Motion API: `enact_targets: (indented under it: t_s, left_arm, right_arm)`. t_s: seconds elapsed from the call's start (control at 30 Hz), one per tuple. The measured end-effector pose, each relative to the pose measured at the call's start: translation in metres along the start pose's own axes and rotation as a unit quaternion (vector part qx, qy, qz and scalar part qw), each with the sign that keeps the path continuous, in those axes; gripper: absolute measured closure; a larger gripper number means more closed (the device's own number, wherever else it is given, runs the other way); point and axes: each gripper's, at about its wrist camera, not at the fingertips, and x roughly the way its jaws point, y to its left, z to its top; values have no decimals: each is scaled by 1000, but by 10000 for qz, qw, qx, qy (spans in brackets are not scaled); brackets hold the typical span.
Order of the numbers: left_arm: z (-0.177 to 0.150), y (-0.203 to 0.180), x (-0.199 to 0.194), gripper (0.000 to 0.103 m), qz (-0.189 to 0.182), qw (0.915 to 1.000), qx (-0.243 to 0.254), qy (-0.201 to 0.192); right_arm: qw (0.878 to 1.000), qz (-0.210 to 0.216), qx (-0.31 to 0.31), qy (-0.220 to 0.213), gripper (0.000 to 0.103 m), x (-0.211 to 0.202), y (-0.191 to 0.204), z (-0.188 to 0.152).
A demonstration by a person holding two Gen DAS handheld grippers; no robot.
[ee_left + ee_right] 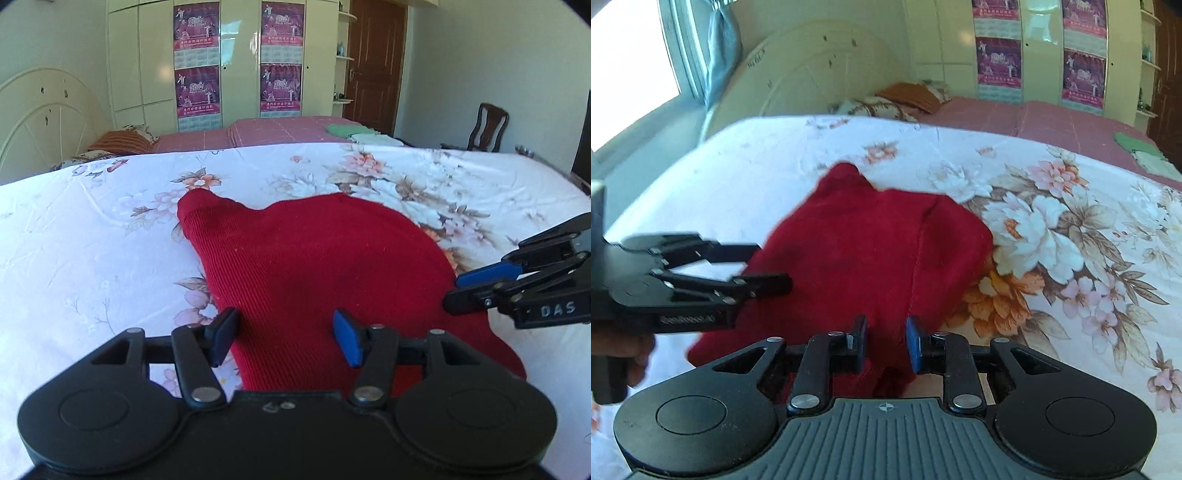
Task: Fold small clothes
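A small red knit garment (317, 266) lies on the white floral bedsheet (92, 240). My left gripper (286, 338) is open, its two fingers straddling the garment's near edge just above it. My right gripper (456, 290) reaches in from the right at the garment's right edge. In the right wrist view the garment (871, 251) lies crumpled. My right gripper (886, 343) is open with a moderate gap over its near edge. The left gripper (768, 269) comes in from the left over the cloth.
Green and pale folded cloths (351, 133) lie on the pink bedspread (258, 133) beyond. Pillows (122, 142) sit by the white headboard (44, 110). A wardrobe (229, 59), a door (373, 62) and a chair (487, 127) stand at the back.
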Motion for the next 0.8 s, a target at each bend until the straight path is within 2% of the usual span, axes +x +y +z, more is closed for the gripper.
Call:
enact_targets:
  t_s: [0.03, 0.13, 0.23, 0.3, 0.4, 0.43, 0.47, 0.5, 0.67, 0.8]
  left_arm:
    - [-1, -1, 0, 48, 43, 10000, -23, -6]
    - [-5, -5, -2, 47, 183, 9998, -99, 2]
    - [-7, -11, -8, 47, 310, 9994, -154, 32]
    - [-6, -15, -15, 44, 371, 9992, -176, 21]
    - [-7, -24, -34, 22, 507, 9985, -140, -127]
    - [-10, -29, -41, 12, 629, 9978, -95, -198]
    - [-12, -34, -47, 4, 786, 9966, -54, -235]
    - [-14, -38, -53, 3, 890, 9957, -39, -243]
    - [-31, -53, -92, 1, 1111, 9933, -248, -185]
    - [-43, -63, -137, 0, 1204, 9899, -718, -187]
  right_arm:
    - [9999, -111, -46, 48, 79, 6, 0, -4]
    - [9998, -57, 191, 33, 79, 14, -13, -14]
    - [9993, -30, 364, 31, 72, 14, -20, -16]
    - [9991, -90, 402, 36, 64, 13, -22, -16]
    - [9976, -33, 677, -130, 59, -5, -24, -11]
    - [9963, -1, 797, -318, 37, -16, -24, -11]
    - [9946, 32, 923, -482, 10, -27, -26, -14]
    - [9931, 32, 1018, -583, 5, -36, -26, -16]
    - [9899, -14, 1277, -615, 4, -76, -27, -40]
    - [9894, -220, 1277, -647, 2, -112, -19, -66]
